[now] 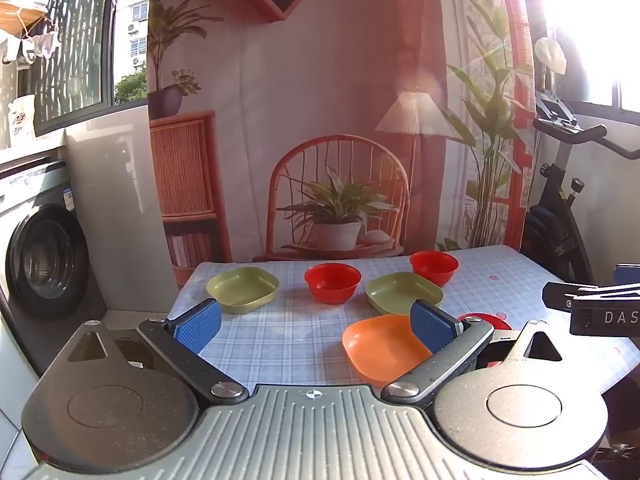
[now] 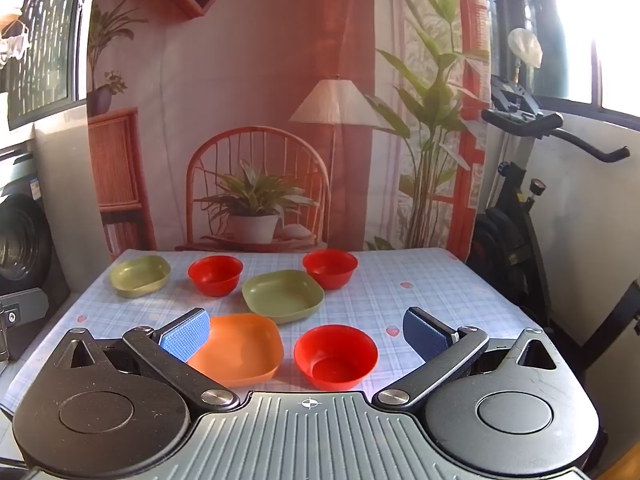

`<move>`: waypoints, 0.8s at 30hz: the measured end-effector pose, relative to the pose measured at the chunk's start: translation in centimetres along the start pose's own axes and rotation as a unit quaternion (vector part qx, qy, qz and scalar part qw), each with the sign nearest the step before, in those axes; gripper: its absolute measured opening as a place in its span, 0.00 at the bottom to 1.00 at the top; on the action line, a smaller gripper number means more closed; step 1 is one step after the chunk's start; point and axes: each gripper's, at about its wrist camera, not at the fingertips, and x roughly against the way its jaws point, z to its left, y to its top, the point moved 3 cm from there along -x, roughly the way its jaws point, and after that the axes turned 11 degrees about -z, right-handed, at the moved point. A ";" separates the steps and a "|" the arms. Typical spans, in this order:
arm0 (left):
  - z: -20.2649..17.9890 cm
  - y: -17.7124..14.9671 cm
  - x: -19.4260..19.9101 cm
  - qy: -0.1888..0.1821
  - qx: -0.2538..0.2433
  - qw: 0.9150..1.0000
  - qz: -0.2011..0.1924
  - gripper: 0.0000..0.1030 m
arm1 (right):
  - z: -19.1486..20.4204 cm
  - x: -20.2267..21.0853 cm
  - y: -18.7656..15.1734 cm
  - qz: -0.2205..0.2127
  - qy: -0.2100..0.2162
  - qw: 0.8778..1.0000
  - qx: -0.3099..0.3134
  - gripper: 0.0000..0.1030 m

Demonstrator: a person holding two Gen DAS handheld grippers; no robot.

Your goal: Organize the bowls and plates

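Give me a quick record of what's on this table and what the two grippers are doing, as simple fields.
surface: table with blue checked cloth
red bowls: three; near one, two at the back
green plates: two; far left, centre
orange plate: one, near edge, beside the near red bowl
stacking: none, all dishes apart
left gripper: open, holding nothing
right gripper: open, holding nothing

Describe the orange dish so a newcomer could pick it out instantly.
Start at the checked tablecloth. Along its near edge sit two dishes side by side: the orange plate and a round red bowl. The plate is shallow with rounded-square corners, and it is the only orange piece among green plates and red bowls.
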 end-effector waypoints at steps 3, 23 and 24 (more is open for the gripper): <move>0.0 0.0 0.0 0.003 -0.011 1.000 -0.006 0.99 | 0.0 0.0 0.0 0.001 0.000 1.000 0.001 1.00; 0.2 0.1 0.0 0.000 -0.005 1.000 -0.005 0.99 | -0.1 0.1 0.3 0.000 0.002 1.000 0.000 1.00; 0.2 0.1 0.0 0.000 -0.006 1.000 -0.005 0.99 | -0.1 0.1 0.4 0.000 0.002 1.000 -0.001 1.00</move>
